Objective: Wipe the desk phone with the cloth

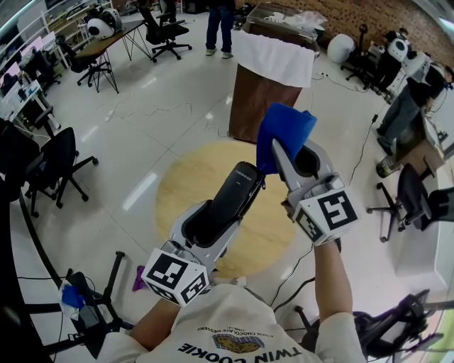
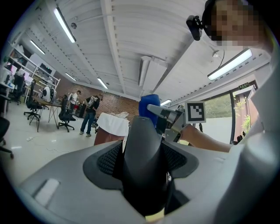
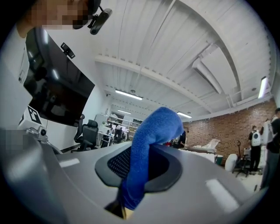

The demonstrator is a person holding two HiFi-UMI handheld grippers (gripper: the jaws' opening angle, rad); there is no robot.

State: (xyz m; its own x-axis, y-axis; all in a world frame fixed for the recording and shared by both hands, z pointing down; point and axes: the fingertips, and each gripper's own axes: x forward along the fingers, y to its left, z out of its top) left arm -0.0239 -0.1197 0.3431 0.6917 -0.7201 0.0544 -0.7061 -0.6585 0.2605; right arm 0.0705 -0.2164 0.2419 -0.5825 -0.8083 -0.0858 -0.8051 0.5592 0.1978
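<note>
The black handset (image 1: 237,193) of the desk phone stood clamped between the jaws of the left gripper (image 1: 216,225), held up in the air above the round wooden table (image 1: 186,186), its long, smooth, dark body rising past the jaw tips. In the left gripper view the jaws pressed against both sides of that handset (image 2: 144,153). Just beside it, over the table's far edge, the right gripper (image 1: 294,159) pinched the blue cloth (image 1: 282,131). The cloth's nubby fabric ran up from deep between the jaws and folded over at the top in the right gripper view (image 3: 148,148), and its free end nearly met the handset's tip. Beyond the table stood a brown stand (image 1: 257,106) with a white sheet (image 1: 277,58) draped over its front. A clear box (image 1: 284,18) sat on top, and what it held could not be made out.
</note>
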